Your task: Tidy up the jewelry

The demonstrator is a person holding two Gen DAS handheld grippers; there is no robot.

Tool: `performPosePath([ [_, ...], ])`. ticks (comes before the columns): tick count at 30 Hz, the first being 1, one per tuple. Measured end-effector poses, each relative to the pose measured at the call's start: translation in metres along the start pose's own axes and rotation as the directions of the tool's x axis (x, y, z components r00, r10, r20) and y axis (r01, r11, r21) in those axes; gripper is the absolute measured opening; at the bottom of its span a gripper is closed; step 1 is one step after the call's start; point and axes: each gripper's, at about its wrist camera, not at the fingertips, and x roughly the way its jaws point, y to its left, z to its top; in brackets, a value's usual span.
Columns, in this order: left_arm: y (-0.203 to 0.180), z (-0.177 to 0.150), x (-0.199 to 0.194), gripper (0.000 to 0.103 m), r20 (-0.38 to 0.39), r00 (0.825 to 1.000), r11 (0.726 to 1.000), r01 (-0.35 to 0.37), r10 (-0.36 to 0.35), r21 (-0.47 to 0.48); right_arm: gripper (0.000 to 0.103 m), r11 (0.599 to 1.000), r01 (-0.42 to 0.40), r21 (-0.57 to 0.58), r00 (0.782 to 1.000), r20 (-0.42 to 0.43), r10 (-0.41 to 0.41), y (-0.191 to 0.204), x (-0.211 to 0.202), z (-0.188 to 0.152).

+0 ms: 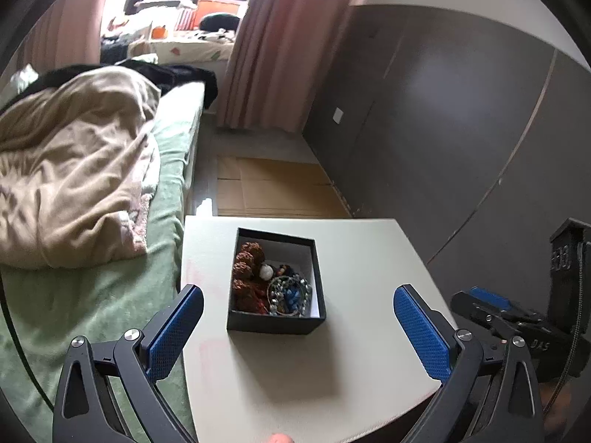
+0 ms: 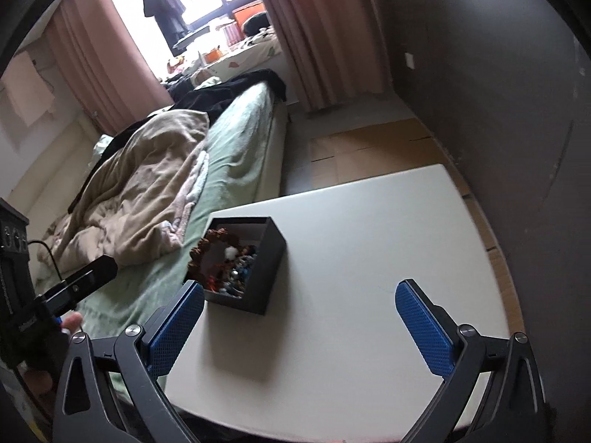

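Though near: box [image 1: 276,323] beyond hand-held gripper [image 1: 298,310]

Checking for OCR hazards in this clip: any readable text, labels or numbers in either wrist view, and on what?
Nothing reads cleanly.
Right gripper, seen in the left wrist view: pale characters on its black body, too blurred to read.
Left gripper, seen in the right wrist view: faint marking on its black housing, unreadable.
Black box, white table: no text.

Beige blanket [image 1: 74,170] crumpled on green bed [image 1: 110,295]; pink curtains [image 1: 273,48]; flattened cardboard [image 1: 280,188] on floor.
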Motion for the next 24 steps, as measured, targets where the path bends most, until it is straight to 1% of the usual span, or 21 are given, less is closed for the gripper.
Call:
performPosePath([
  [3, -0.015, -0.007, -0.002, 0.103, 0.008, 1.0, 0.999, -0.025, 0.025, 0.048, 0.103, 0.999, 0.042, 0.001, 0.999, 0.016, -0.042, -0.008, -0.013, -0.01],
  [7, -0.027, -0.013, -0.005, 0.103, 0.019, 0.999, 0.996, -0.042, 0.04, 0.083, 0.103, 0.998, 0.057, 0.018, 0.998, 0.03, -0.058, -0.016, -0.029, -0.017],
  [10, -0.034, -0.019, -0.007, 0.103, 0.036, 0.998, 0.993, -0.056, 0.053, 0.107, 0.103, 0.997, 0.072, 0.006, 0.997, 0.022, -0.072, -0.019, -0.034, -0.018],
  [15, -0.036, -0.027, -0.009, 0.103, 0.042, 0.998, 0.993, -0.061, 0.057, 0.106, 0.103, 0.997, 0.075, -0.021, 0.997, -0.007, -0.075, -0.02, -0.034, -0.021],
  [20, -0.034, -0.029, -0.011, 0.103, 0.06, 0.996, 0.993, -0.074, 0.069, 0.088, 0.103, 0.997, 0.059, -0.041, 0.998, -0.017, -0.06, -0.019, -0.037, -0.025],
  [24, -0.037, -0.031, -0.011, 0.103, 0.067, 0.995, 0.992, -0.087, 0.081, 0.093, 0.103, 0.996, 0.07, -0.059, 0.997, -0.015, -0.071, -0.02, -0.041, -0.028],
])
